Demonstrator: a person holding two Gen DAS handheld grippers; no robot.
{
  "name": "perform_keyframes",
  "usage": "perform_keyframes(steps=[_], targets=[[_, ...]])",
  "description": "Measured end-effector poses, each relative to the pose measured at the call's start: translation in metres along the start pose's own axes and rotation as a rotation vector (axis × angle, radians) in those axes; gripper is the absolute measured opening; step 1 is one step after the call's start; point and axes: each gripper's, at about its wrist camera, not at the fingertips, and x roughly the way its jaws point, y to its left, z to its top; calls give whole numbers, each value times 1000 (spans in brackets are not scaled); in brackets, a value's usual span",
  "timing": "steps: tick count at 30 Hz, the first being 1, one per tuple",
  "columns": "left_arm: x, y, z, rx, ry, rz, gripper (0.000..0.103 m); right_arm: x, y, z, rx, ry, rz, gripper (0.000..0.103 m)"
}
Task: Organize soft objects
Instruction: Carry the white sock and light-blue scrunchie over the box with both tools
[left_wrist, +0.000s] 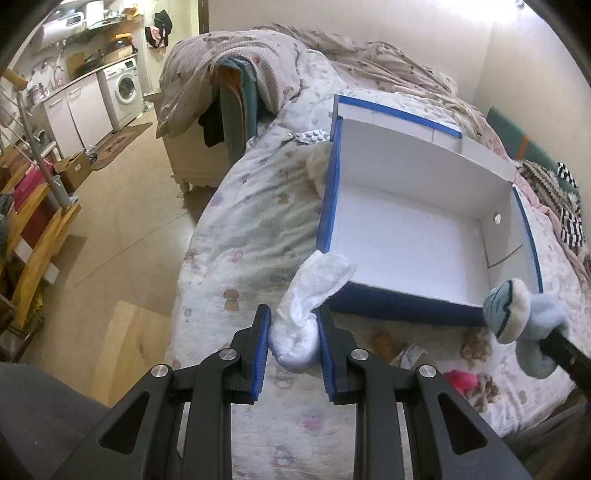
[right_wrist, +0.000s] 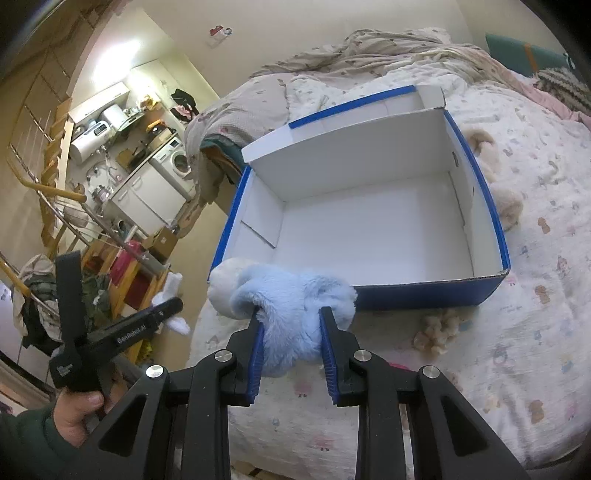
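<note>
The left gripper is squeezing a white soft bundle between its blue pads – the bundle's loose end is flopping over the near left corner of the blue box, which is sitting open on the bed. The right gripper is pinching a fluffy light-blue plush toy just in front of the box's near wall – not inside it. Some tan fluffy bits are lying on the bed near the box.
</note>
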Motion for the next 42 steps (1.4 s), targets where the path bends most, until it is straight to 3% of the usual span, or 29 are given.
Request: perform_keyframes(steps=[14, 32, 42], targets=[[10, -27, 35, 55, -17, -18, 22, 1, -6, 12, 22, -38, -17, 29], [31, -68, 88, 146, -54, -46, 22, 8, -33, 65, 32, -109, -92, 29], [56, -83, 101, 179, -53, -52, 22, 24, -45, 93, 16, -127, -139, 29]])
